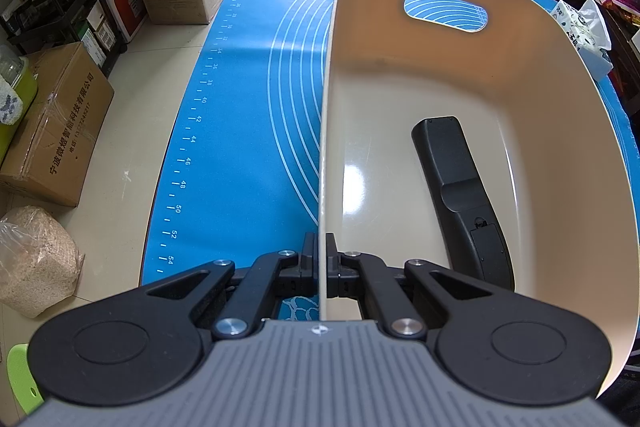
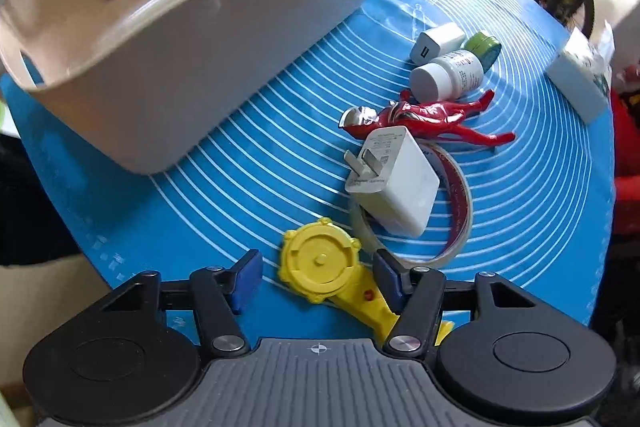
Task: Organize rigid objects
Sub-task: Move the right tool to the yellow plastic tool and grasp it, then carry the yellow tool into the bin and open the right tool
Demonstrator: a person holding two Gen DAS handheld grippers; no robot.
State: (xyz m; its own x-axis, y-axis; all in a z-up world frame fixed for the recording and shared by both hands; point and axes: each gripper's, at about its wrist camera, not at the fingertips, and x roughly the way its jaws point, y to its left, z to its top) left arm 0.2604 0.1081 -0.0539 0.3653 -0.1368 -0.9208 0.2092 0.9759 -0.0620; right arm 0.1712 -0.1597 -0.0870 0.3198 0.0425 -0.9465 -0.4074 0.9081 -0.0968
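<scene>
Your left gripper [image 1: 320, 267] is clamped on the thin rim of the beige plastic storage bin [image 1: 540, 99], one finger inside the wall and one outside, so the bin is held at its near edge. Ahead of that gripper and to its right, one item lies on the bin floor: a black plastic remote control [image 1: 460, 195], back side up. As far as the bin's interior shows, that is the only item stowed.

Your right gripper [image 2: 318, 277] stands with its jaws apart over the blue silicone mat [image 2: 520, 227]. A yellow plastic toy with a round disc head and a handle [image 2: 320, 267] lies between the blue pads; neither pad appears to press on it, so it does not look gripped yet.

Outstanding, all on the mat ahead of the right gripper: a white wall charger [image 2: 394, 183] resting on a roll of clear tape [image 2: 456, 227], a red and silver toy figure [image 2: 432, 119], a white pill bottle [image 2: 448, 73], a small white USB plug [image 2: 438, 43] and a green round tin [image 2: 486, 47]. The bin sits ahead and to the left.

Judgement: early stage, one item in, six left.
</scene>
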